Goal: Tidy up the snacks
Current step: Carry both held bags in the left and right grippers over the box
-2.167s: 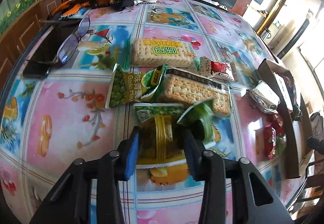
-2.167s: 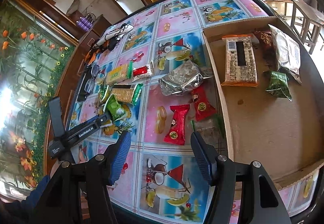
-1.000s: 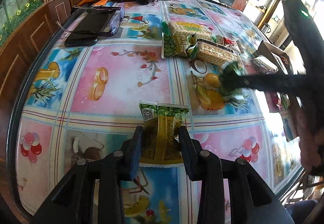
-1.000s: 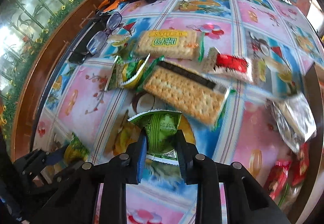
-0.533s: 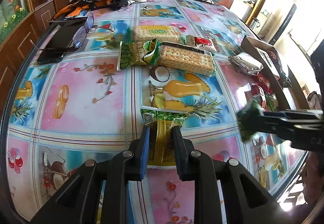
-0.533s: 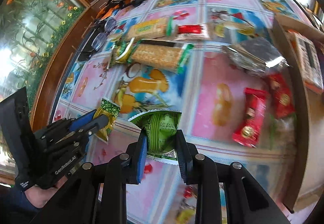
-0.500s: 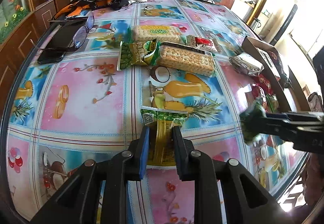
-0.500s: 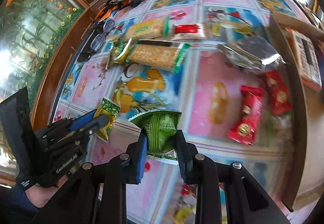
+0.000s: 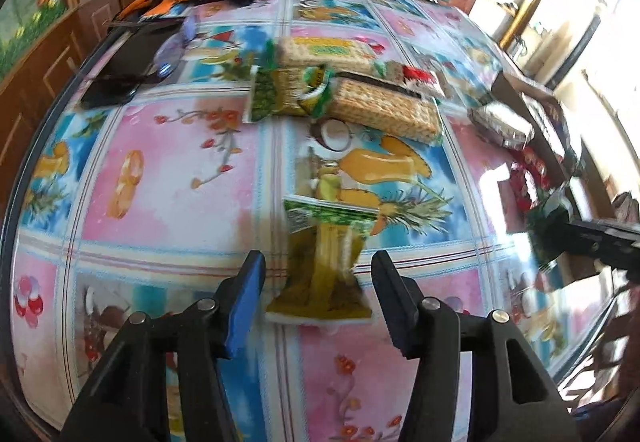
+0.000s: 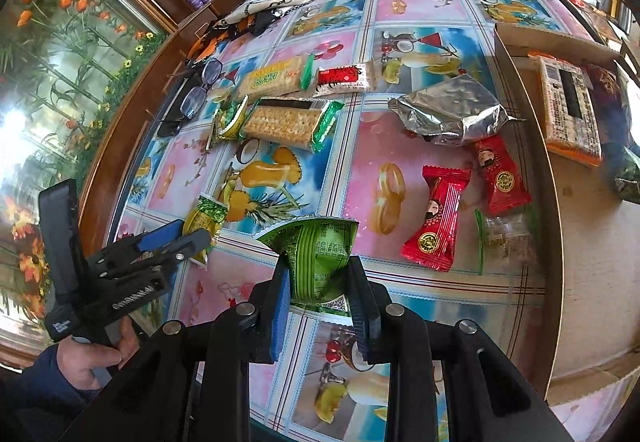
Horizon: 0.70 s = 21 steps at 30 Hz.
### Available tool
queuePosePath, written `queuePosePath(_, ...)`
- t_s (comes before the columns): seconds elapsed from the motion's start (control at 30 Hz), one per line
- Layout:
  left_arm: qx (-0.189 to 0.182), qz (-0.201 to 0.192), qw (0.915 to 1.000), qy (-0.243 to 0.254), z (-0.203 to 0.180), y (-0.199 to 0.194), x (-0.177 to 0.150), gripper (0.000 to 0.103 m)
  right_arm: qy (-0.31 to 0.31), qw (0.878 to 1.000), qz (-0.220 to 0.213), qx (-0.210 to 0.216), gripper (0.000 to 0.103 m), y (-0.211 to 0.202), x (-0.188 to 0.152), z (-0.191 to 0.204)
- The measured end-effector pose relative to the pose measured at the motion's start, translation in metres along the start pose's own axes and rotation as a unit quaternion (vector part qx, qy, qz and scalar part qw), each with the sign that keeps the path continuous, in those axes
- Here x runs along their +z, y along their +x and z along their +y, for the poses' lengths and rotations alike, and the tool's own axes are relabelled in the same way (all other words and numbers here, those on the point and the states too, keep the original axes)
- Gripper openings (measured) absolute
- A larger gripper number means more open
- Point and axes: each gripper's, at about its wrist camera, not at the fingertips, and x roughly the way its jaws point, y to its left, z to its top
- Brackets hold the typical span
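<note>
Half a second on, our left claw (image 9: 318,284) has released the yellow-green snack packet (image 9: 322,262), which lies on the fruit-patterned surface (image 9: 168,178) between its spread jaws. Our right claw (image 10: 318,282) is clenched on a green snack packet (image 10: 318,252), held above the surface near two red candy packets (image 10: 436,218) beside the cardboard box (image 10: 556,282).

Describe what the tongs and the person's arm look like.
Both tongs, left tongs and right tongs, are black plastic frames with silver screws and blue finger pads. The left one carries white lettering. The hand is bare below a dark blue sleeve.
</note>
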Motion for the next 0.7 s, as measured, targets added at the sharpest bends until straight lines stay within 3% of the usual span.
queuePosePath(0.07, 0.023, -0.006, 0.9994, 0.025, -0.009, 0.004, 0.001, 0.054, -0.002, 1.0, -0.001, 0.0, 0.029, -0.001, 0.0, 0.0)
queuePosePath(0.17, 0.047, -0.026, 0.9977, 0.041, -0.012, 0.005, -0.002, 0.038, -0.004, 1.0, -0.002, 0.0, 0.029, -0.003, 0.0, -0.001)
queuePosePath(0.3, 0.051, -0.043, 0.9971, 0.036, -0.012, 0.003, -0.006, 0.032, -0.004, 1.0, -0.003, 0.002, 0.029, -0.005, -0.002, -0.003)
queuePosePath(0.43, 0.008, -0.037, 0.9992, 0.009, -0.012, -0.002, -0.006, 0.031, -0.001, 1.0, -0.006, 0.001, 0.029, -0.008, -0.003, -0.006)
queuePosePath(0.7, -0.014, -0.047, 0.9985, 0.026, -0.032, -0.016, 0.005, 0.031, 0.008, 1.0, -0.015, 0.002, 0.029, -0.017, -0.004, -0.013)
